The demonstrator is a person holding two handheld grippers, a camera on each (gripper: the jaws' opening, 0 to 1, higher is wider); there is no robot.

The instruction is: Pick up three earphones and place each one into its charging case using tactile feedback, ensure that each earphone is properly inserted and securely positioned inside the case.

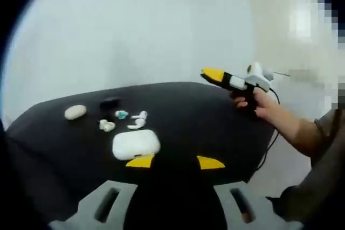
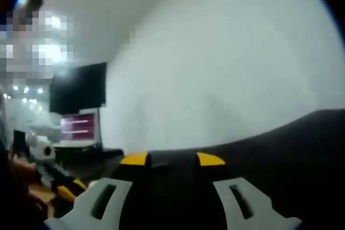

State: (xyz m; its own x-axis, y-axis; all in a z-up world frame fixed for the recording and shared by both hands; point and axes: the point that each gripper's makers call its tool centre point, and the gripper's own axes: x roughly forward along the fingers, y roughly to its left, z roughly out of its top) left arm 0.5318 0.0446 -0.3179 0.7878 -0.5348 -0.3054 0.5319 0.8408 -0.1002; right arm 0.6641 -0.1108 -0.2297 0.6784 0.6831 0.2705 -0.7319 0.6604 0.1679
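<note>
Black bench (image 1: pixel 205 122), left gripper view, left to right: oval white case (image 1: pixel 75 112) near the left edge; black case (image 1: pixel 110 102); loose white earphones (image 1: pixel 107 125), (image 1: pixel 139 119) and a teal-tipped one (image 1: pixel 122 114); large white charging case (image 1: pixel 136 144) touching nothing, just ahead of the left gripper (image 1: pixel 175 161), jaws spread, empty. Right gripper (image 1: pixel 213 74), hand-held (image 1: pixel 257 102) above the right edge; in the right gripper view (image 2: pixel 172 159) its jaws stand apart, empty, facing a dark screen (image 2: pixel 78 87).

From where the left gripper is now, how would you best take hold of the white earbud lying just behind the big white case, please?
Probably by its stem: the white earbud lies flat on the black table, stem sideways. Come from above with the left gripper, jaws across the stem, clear of the white case.
</note>
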